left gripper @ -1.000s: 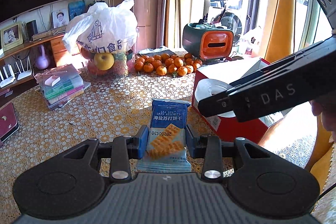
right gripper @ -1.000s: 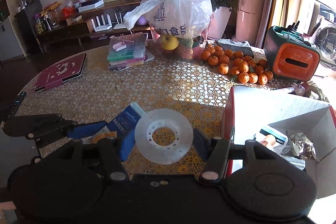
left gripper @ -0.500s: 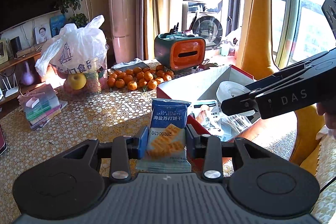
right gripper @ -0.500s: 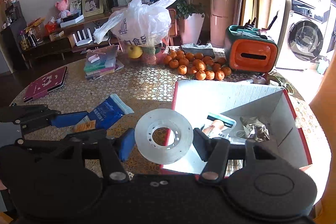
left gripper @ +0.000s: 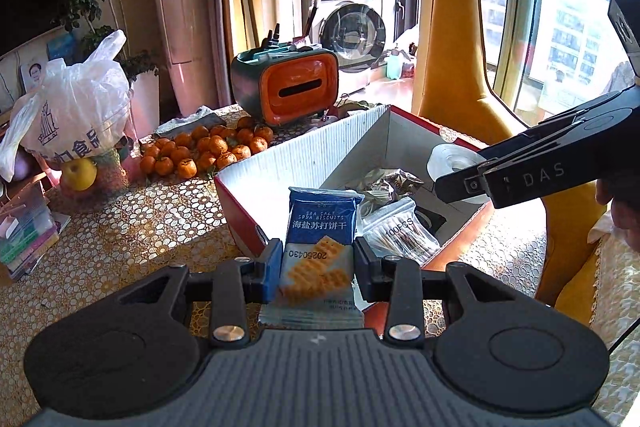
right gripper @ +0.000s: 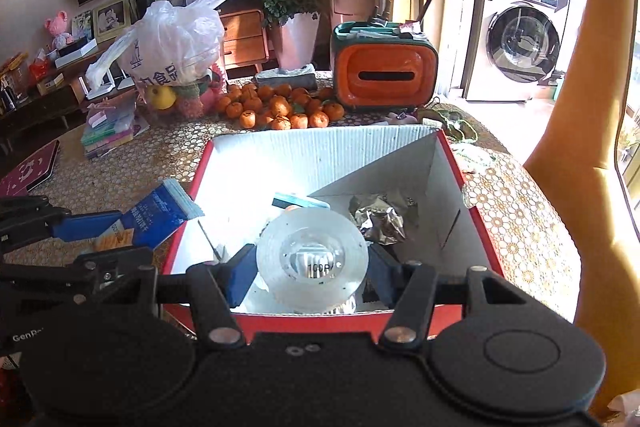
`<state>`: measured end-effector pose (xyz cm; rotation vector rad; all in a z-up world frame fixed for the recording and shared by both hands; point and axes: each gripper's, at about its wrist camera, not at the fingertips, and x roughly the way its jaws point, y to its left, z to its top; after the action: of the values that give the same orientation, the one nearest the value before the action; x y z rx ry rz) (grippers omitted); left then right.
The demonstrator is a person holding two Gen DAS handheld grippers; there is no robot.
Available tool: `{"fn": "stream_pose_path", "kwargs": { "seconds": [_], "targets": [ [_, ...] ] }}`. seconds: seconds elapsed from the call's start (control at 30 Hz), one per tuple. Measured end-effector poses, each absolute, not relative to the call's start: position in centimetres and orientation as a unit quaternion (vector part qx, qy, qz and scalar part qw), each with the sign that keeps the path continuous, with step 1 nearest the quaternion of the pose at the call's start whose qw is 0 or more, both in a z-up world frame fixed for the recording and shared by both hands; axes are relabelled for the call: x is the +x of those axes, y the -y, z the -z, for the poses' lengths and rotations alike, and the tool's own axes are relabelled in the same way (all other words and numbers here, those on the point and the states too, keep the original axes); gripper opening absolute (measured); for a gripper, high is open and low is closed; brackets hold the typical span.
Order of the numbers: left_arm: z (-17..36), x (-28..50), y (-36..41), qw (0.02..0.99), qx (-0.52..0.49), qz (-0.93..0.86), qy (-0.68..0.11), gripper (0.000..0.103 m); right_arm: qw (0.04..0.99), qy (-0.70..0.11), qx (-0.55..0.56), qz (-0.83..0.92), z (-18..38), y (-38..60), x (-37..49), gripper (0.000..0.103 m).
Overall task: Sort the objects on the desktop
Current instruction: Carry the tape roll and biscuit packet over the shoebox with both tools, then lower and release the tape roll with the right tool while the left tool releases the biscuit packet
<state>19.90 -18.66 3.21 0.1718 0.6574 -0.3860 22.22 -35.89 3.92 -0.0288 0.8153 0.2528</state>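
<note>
1. Left gripper (left gripper: 316,263) is clamped on a blue pack of soda biscuits (left gripper: 320,243), fingers pinching it from both sides. The pack is up off the table, right at the near corner of the red cardboard box (left gripper: 236,195), its top edge just over the rim.
2. Right gripper (right gripper: 312,267) is squeezed onto a clear tape roll (right gripper: 312,259), held flat-ish over the open box, above the near part of the inside.
3. From the right wrist camera, the biscuit pack (right gripper: 160,215) sits just left of the box's red wall (right gripper: 180,239), partly above the patterned tablecloth (right gripper: 120,167).
4. Inside the box already: a bag of cotton swabs (left gripper: 396,231), a crumpled foil wrapper (right gripper: 380,219) and some other small packet I can't make out.
5. Behind the box there's a pile of mandarins (right gripper: 280,107), an orange tissue-box holder (right gripper: 384,71) with brushes stuck in the top, and a white plastic bag (right gripper: 172,43) over some fruit.
6. Stack of colourful books (right gripper: 108,131) at the far left of the table, well away from the box.
</note>
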Motion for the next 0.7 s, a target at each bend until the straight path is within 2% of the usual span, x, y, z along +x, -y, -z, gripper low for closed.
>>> {"fn": "stream_pose_path", "kwargs": {
  "seconds": [0.7],
  "targets": [
    [1.4, 27.8, 24.6, 0.89, 0.134, 0.19, -0.393, 0.036, 0.892, -0.447, 0.007, -0.071, 2.2, 38.9, 28.0, 0.059]
  ]
}}
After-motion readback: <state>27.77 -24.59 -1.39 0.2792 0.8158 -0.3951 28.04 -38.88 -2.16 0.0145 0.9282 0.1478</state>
